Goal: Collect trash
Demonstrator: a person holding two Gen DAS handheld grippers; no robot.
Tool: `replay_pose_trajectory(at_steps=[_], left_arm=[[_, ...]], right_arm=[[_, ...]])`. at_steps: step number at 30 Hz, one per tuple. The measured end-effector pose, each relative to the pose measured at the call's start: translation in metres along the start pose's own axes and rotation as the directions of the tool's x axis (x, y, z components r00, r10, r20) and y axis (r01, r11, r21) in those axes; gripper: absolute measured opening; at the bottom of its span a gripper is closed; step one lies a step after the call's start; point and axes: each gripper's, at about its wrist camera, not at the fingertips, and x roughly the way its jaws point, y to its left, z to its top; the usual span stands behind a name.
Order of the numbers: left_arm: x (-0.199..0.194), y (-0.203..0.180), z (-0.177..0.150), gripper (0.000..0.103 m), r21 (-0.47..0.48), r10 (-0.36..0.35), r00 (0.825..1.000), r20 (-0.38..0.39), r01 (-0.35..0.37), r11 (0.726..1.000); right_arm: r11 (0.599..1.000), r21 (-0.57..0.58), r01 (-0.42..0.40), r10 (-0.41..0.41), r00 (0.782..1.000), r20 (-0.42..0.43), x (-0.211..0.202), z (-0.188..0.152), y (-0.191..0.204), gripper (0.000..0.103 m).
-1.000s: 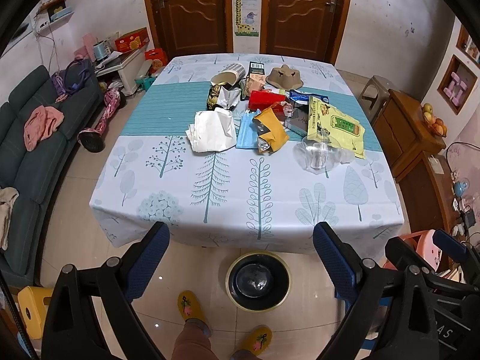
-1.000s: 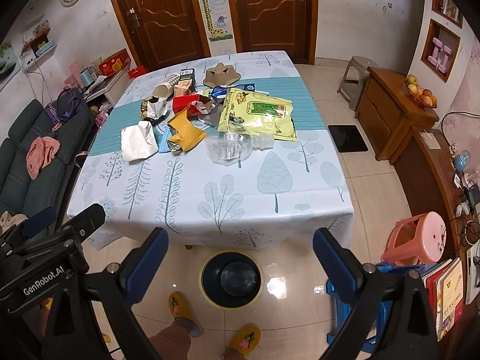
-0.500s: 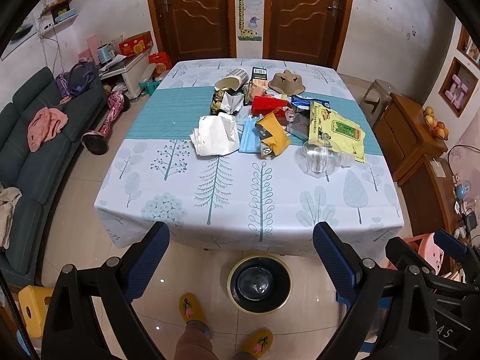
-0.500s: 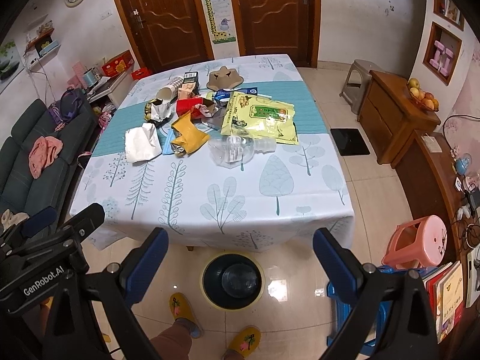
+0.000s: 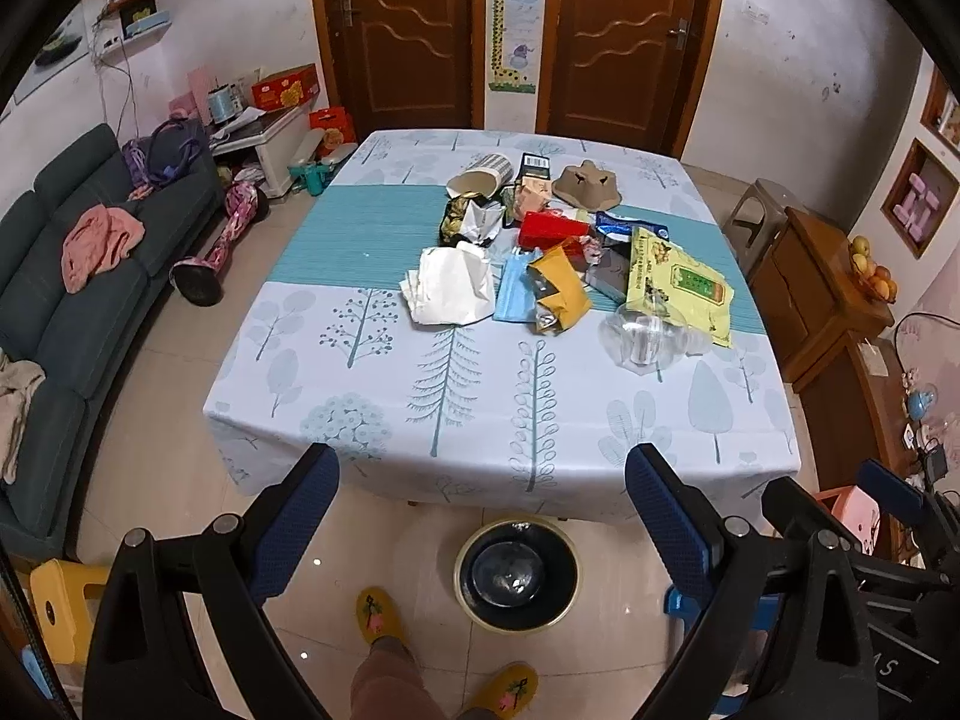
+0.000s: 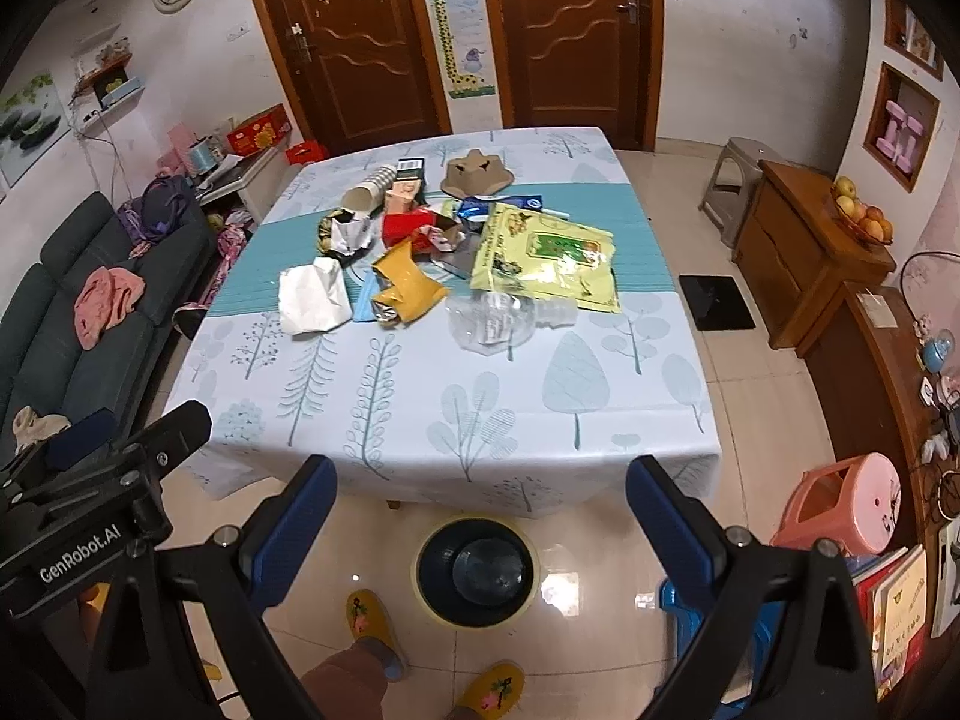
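Observation:
A pile of trash lies on the table (image 5: 372, 420): a white crumpled paper (image 5: 447, 291), an orange wrapper (image 5: 558, 294), a yellow-green bag (image 5: 678, 282), a clear plastic bottle (image 5: 645, 339), a red packet (image 5: 549, 231) and a paper cup (image 5: 480, 177). The same pile shows in the right wrist view, with the bag (image 6: 546, 255) and bottle (image 6: 498, 321). A dark bin with a yellow rim (image 5: 516, 576) (image 6: 474, 567) stands on the floor before the table. My left gripper (image 5: 480, 510) and right gripper (image 6: 480, 516) are open and empty, held well back from the table.
A dark sofa (image 5: 72, 300) runs along the left. Wooden cabinets (image 5: 828, 300) and a pink stool (image 6: 840, 504) stand on the right. A yellow stool (image 5: 54, 606) is at lower left. The person's yellow slippers (image 5: 378, 615) are by the bin.
Both views have tilted up slightly, so the table and bin sit lower in the frames. The grippers stay open; nothing on the table has moved.

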Motion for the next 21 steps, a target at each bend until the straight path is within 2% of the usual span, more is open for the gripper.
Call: replay_pose_trajectory(at_steps=[6, 11, 13, 17, 19, 21], left_arm=[[0.01, 0.024, 0.012, 0.095, -0.022, -0.02, 0.999, -0.032, 0.02, 1.0], [0.036, 0.054, 0.039, 0.095, -0.045, -0.057, 0.995, -0.082, 0.054, 0.998], [0.047, 0.063, 0.051, 0.095, -0.047, -0.075, 0.993, -0.093, 0.071, 0.996], [0.075, 0.083, 0.081, 0.095, -0.032, -0.063, 0.992, -0.113, 0.059, 0.998], [0.091, 0.09, 0.096, 0.095, -0.019, -0.062, 0.991, -0.119, 0.06, 0.998], [0.104, 0.094, 0.106, 0.095, 0.0, -0.057, 0.99, -0.127, 0.058, 0.998]], right_arm=[[0.999, -0.029, -0.023, 0.023, 1.0, 0.018, 0.002, 0.009, 0.017, 0.098], [0.999, -0.009, -0.044, 0.044, 0.999, 0.027, 0.011, 0.027, 0.027, 0.097], [0.999, 0.008, -0.05, 0.05, 0.998, 0.033, 0.018, 0.036, 0.03, 0.093], [0.995, 0.054, -0.083, 0.084, 0.997, 0.0, 0.045, 0.059, 0.037, 0.092], [0.991, 0.085, -0.105, 0.106, 0.994, -0.017, 0.06, 0.072, 0.039, 0.087], [0.991, 0.092, -0.095, 0.097, 0.995, -0.017, 0.078, 0.086, 0.046, 0.086]])
